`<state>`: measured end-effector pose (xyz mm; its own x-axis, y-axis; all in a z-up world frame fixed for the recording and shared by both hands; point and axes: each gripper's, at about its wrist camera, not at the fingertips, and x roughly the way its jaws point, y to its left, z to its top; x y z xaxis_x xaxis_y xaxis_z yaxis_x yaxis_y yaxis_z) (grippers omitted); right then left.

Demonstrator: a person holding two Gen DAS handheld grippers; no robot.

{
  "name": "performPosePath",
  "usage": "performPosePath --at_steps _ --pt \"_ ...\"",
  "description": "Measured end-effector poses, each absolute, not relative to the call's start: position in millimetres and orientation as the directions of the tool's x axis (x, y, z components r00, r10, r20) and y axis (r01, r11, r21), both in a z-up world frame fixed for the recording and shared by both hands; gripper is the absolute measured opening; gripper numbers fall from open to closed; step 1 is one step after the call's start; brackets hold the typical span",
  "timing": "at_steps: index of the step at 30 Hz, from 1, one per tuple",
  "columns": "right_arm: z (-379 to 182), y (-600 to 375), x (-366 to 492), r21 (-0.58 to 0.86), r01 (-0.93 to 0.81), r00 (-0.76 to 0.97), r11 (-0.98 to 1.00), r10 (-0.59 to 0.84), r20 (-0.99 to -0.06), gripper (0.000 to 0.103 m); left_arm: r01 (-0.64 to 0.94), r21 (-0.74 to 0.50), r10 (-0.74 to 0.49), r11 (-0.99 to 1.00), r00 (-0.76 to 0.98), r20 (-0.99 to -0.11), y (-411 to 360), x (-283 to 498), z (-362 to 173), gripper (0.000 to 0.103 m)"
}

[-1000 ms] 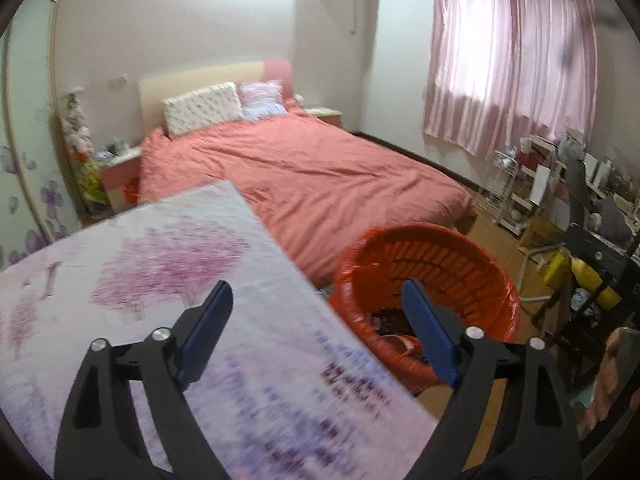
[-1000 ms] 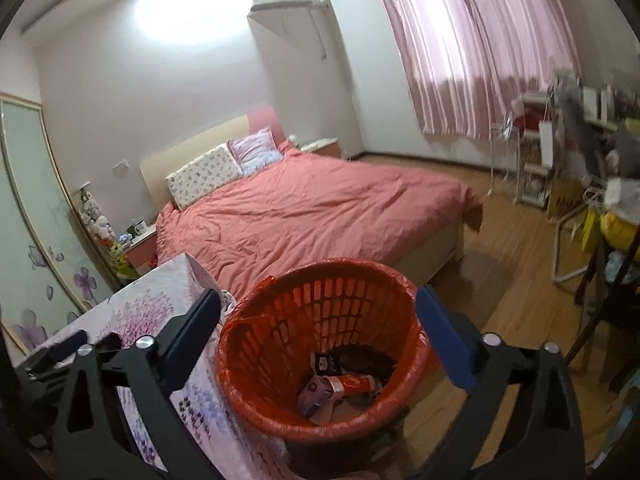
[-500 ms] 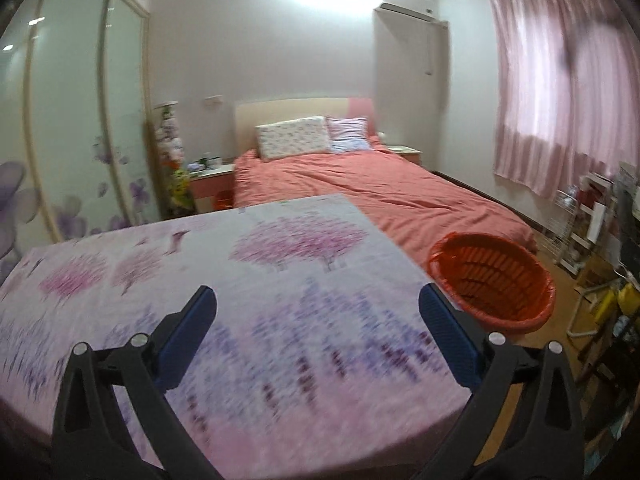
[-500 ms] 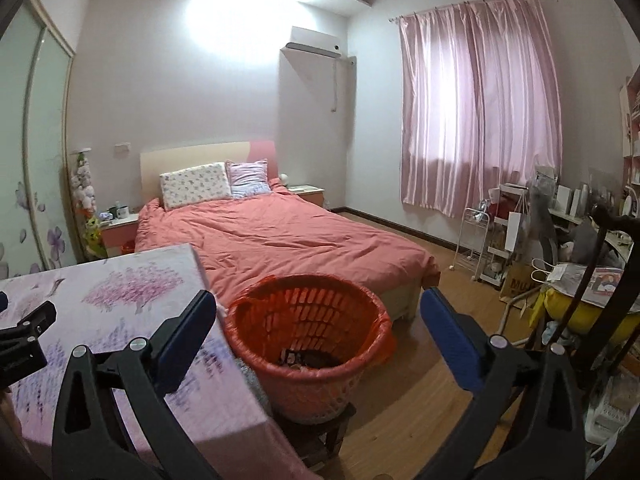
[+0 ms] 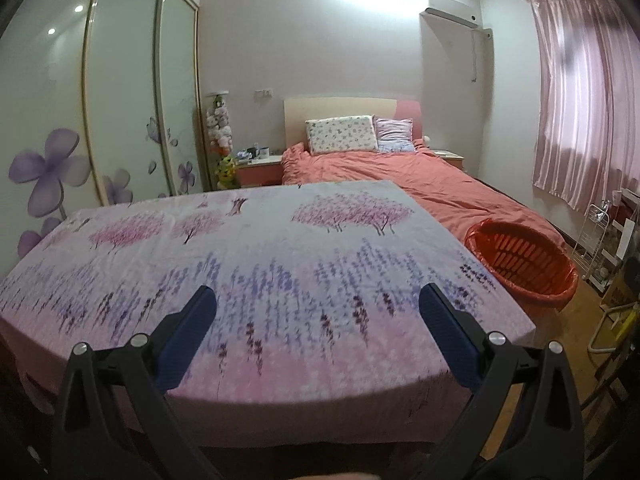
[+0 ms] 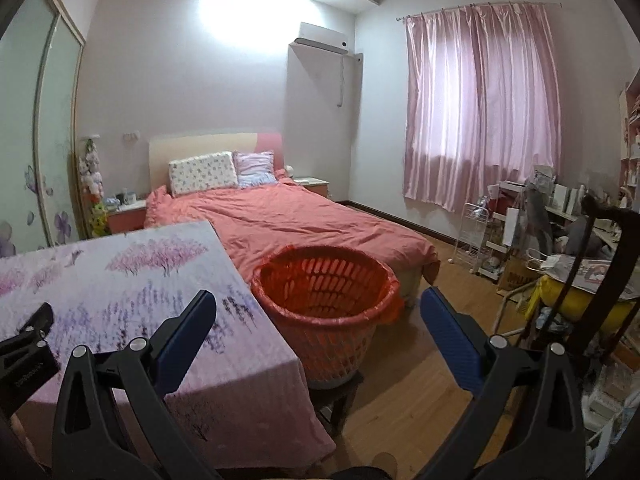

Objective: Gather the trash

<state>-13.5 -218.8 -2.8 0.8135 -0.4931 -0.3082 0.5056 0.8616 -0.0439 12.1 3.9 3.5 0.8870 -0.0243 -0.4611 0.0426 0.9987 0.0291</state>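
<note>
Left gripper [image 5: 318, 312] hanging over flowered tablecloth [image 5: 256, 264], blue fingers [image 5: 188, 336] spread wide, gripping nothing; jaws just been opening, nothing between them. Red basket [image 5: 524, 260] sitting beyond right finger, off table's far-right corner, beside bed [image 5: 432, 184]. Right gripper [image 6: 318, 316] also gaping wide, empty. Basket [image 6: 324, 304] standing ahead between its fingers, on dark stool [image 6: 340, 396], touching tablecloth edge [image 6: 120, 288] near left finger. Basket contents not showing.
</note>
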Motion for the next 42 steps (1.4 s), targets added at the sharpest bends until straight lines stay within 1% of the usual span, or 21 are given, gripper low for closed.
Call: performPosePath --at_steps 5,16,23,33,42 --pt "-12.1 -210.9 -15.0 -0.051 0.49 0.805 0.87 -0.474 -0.355 0.101 0.024 0.049 0.001 0.999 0.886 -0.464 3.4 4.6 -1.1 0.099" --pt "-20.6 -202.1 -18.7 -0.067 0.525 0.775 0.848 -0.509 -0.374 0.101 0.015 0.037 0.005 0.999 0.875 -0.484 4.7 0.8 -6.0 0.099" --pt "-27.5 -203.8 -15.3 -0.057 0.512 0.759 0.857 -0.482 -0.438 0.101 0.02 0.031 -0.001 0.999 0.853 -0.522 2.8 4.5 -10.6 0.099" --pt "-28.8 -207.2 -13.1 -0.061 0.513 0.746 0.856 -0.48 -0.463 0.101 0.023 0.025 -0.006 0.999 0.84 -0.542 -0.3 5.9 -13.6 0.099" --pt "-28.6 -207.9 -13.4 -0.059 0.514 0.746 0.856 -0.48 -0.463 0.101 0.032 0.013 -0.02 0.999 0.837 -0.546 -1.4 6.1 -13.3 0.099"
